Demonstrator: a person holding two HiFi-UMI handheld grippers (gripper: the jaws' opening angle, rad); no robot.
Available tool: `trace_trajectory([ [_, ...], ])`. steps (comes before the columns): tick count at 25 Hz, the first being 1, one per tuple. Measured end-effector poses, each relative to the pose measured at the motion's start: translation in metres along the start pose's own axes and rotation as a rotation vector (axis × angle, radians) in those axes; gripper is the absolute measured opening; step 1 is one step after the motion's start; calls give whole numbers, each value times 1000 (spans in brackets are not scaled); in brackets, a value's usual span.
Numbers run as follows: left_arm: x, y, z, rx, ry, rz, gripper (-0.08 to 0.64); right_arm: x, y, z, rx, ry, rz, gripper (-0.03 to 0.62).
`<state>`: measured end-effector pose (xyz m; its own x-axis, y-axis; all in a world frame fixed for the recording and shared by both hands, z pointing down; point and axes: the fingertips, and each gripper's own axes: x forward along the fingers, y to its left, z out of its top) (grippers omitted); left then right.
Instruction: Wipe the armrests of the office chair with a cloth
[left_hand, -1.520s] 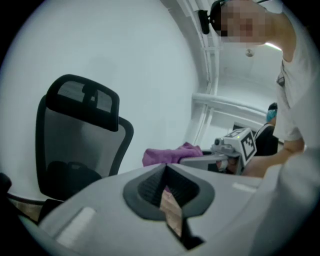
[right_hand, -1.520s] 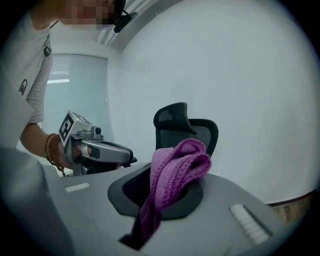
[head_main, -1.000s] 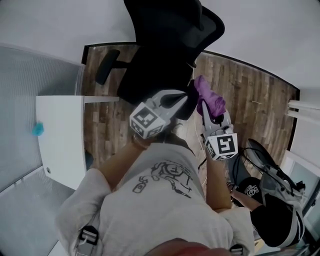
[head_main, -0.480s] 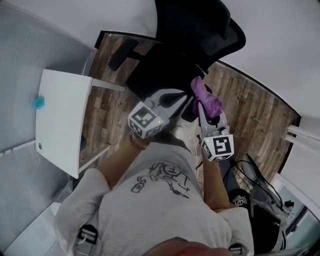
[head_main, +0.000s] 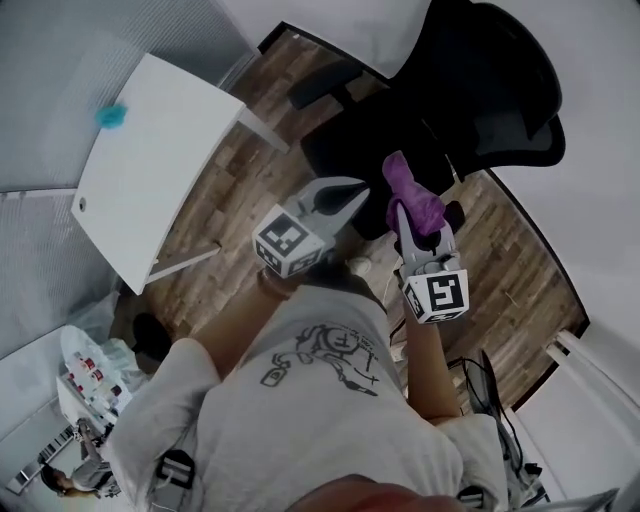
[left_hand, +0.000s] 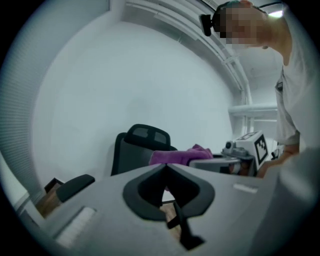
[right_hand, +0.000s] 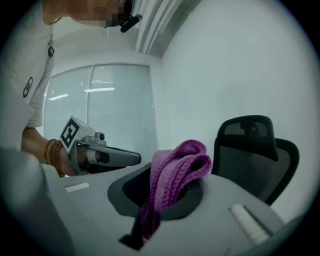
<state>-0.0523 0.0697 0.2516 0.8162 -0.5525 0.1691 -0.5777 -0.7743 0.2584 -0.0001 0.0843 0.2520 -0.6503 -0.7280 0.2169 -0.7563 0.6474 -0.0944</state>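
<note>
— How is the cloth held?
— The purple cloth (right_hand: 175, 167) is clamped in the right gripper (head_main: 406, 212). The left gripper (head_main: 352, 192) is closed on nothing.
— Where is the work to be found?
— The office chair (head_main: 480, 75) is faced by both grippers. One armrest (head_main: 322, 82) is seen ahead-left, on the empty gripper's side, so the cloth would likely be carried across. The other armrest cannot be made out.

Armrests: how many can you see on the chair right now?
1. One armrest sticks out on the side of the office chair toward the white table. The second may be hidden behind the purple cloth in the right tool.
</note>
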Motion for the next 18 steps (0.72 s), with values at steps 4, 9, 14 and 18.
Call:
trace_trajectory([
  [4,-40,34,3,-22,-37,95,0,42,39,6,-47,9,118,26],
  [9,-96,72,5,-38,-69,175,0,86,90,17,-88,20,207,26],
  [14,-130,109,7,-47,-82,201,0,125,118,24,-103,26,236,26],
  [18,-148,135,12,-48,-85,196,0,154,133,29,-103,33,230,26],
])
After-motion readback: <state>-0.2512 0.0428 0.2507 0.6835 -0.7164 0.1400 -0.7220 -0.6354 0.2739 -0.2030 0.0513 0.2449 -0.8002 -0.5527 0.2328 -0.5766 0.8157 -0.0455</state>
